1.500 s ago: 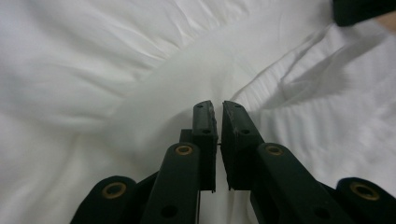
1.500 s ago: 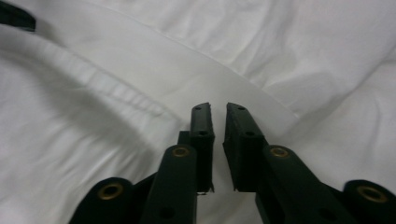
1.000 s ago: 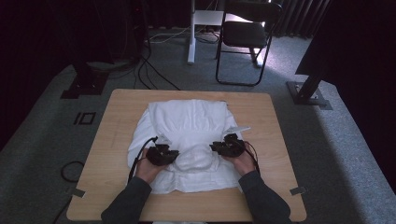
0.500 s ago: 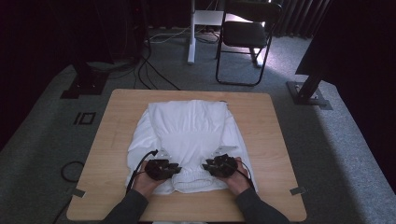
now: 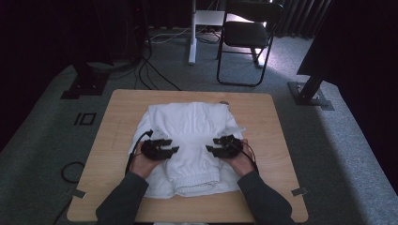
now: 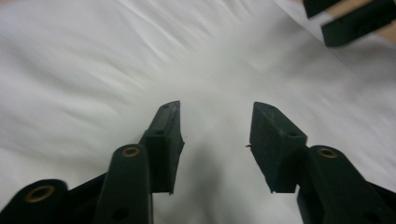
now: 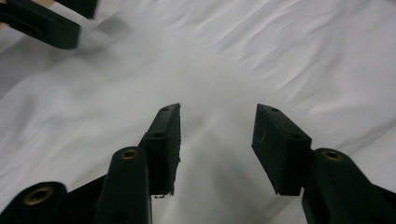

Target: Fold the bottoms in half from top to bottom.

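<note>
Two grippers of mine over the folded white garment (image 5: 190,140) on the wooden table (image 5: 263,117), left gripper (image 5: 174,149) and right gripper (image 5: 210,148) facing inward, jaws just opened, nothing between them

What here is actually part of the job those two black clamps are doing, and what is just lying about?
Part of the job:
- white garment, spread on the wooden table
- left gripper, jaws apart, nothing between them
- right gripper, jaws apart, nothing between them

Just lying about:
- black chair behind the table
- cables on the floor
</note>
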